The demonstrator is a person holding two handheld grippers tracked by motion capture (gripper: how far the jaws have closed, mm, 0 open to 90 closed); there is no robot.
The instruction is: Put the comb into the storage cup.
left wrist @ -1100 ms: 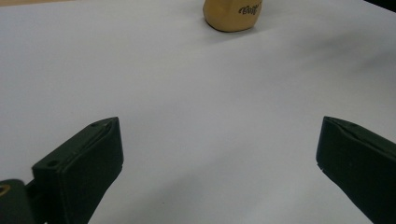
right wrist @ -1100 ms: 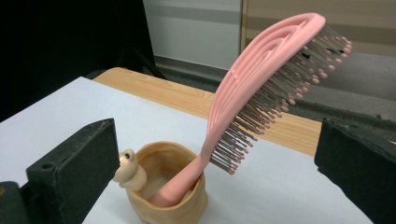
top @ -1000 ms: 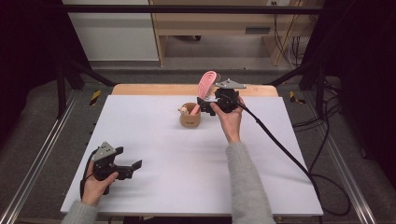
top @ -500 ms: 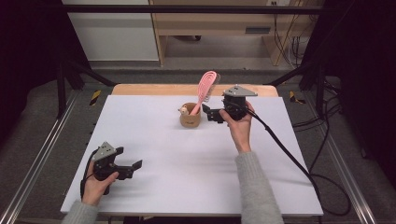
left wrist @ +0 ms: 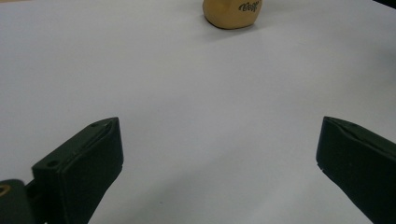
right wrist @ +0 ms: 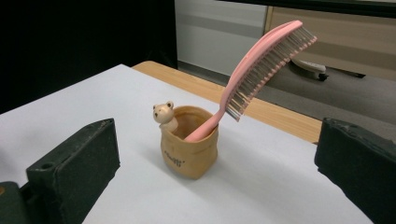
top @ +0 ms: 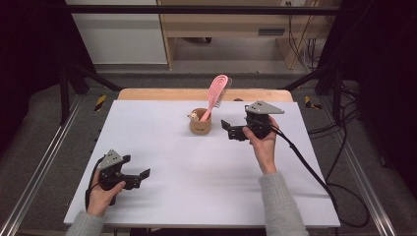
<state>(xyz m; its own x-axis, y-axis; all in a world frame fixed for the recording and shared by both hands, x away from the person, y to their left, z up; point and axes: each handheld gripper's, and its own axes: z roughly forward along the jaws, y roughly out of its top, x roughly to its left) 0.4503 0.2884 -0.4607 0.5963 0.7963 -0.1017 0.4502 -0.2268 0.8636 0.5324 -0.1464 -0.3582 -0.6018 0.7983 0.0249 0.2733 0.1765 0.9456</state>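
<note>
White table (top: 196,172), tan cup (right wrist: 189,147) with unreadable lettering, both tools spread, empty.

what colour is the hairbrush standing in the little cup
Pink hairbrush, clearest in the right gripper view.

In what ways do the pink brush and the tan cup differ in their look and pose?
The pink brush is long, thin and leans tilted, while the tan cup is short, wide and stands upright on the white table. The brush has rows of bristles; the cup has a small animal figure on its rim. The brush rests inside the cup, handle down. Neither is touched by the right gripper, whose jaws are open.
</note>
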